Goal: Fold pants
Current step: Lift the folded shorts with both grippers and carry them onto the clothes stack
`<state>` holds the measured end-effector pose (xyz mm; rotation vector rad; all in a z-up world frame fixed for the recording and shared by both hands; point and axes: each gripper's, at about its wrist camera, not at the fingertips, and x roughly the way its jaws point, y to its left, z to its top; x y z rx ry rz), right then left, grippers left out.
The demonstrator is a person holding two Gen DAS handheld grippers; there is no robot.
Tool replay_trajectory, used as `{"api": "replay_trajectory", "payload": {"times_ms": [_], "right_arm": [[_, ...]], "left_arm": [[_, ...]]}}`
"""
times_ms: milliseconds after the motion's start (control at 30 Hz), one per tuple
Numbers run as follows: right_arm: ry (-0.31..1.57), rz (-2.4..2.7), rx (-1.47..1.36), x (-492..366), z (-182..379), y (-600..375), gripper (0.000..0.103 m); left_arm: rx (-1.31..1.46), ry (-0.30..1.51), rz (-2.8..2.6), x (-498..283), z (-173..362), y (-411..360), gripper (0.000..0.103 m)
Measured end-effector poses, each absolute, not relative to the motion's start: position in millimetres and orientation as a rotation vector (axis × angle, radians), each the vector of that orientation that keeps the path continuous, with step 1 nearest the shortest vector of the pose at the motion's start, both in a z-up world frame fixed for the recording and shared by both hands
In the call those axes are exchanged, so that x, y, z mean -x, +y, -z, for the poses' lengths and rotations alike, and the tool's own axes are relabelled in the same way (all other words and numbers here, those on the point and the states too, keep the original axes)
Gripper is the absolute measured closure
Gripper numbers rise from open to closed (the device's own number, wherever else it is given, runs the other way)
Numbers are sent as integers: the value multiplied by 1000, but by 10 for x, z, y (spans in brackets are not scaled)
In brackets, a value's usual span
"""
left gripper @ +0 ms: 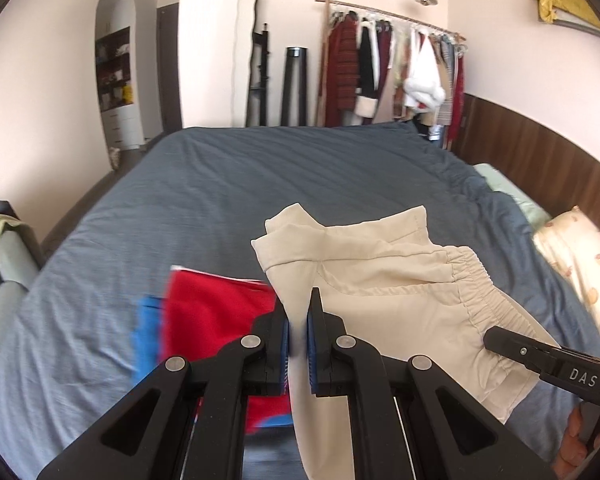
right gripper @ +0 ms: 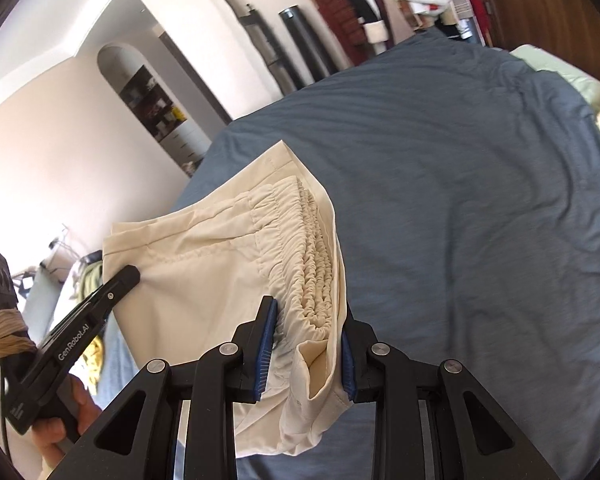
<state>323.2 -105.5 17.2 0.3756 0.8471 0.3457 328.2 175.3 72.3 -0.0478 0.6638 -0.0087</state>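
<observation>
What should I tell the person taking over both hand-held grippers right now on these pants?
Left hand-held gripper: shut on one edge of the cream pants.
Right hand-held gripper: shut on the bunched elastic waistband.
The pants are held between the two, above the blue bedspread, already doubled into layers.
A folded red and blue garment lies on the bed beside them.
Left to do: lower the pants onto the bed, finish the fold and let go.
</observation>
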Motion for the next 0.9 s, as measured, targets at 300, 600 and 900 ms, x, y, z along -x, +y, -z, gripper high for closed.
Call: {"api": "replay_trajectory", "payload": {"times_ms": [300,600,900], "right_arm": [[860,-388,-450,-3430,84,-286,74],[892,-350,-496,-3691,433,143,73],[990,-286,-476,-3788,704,330,57]], "left_arm": [[-45,693,-43,-3567,-566,2475,94],[-100,752,-41,-4034,-227,2770,94],[-139,812,-97,-4239,52,2854,79]]}}
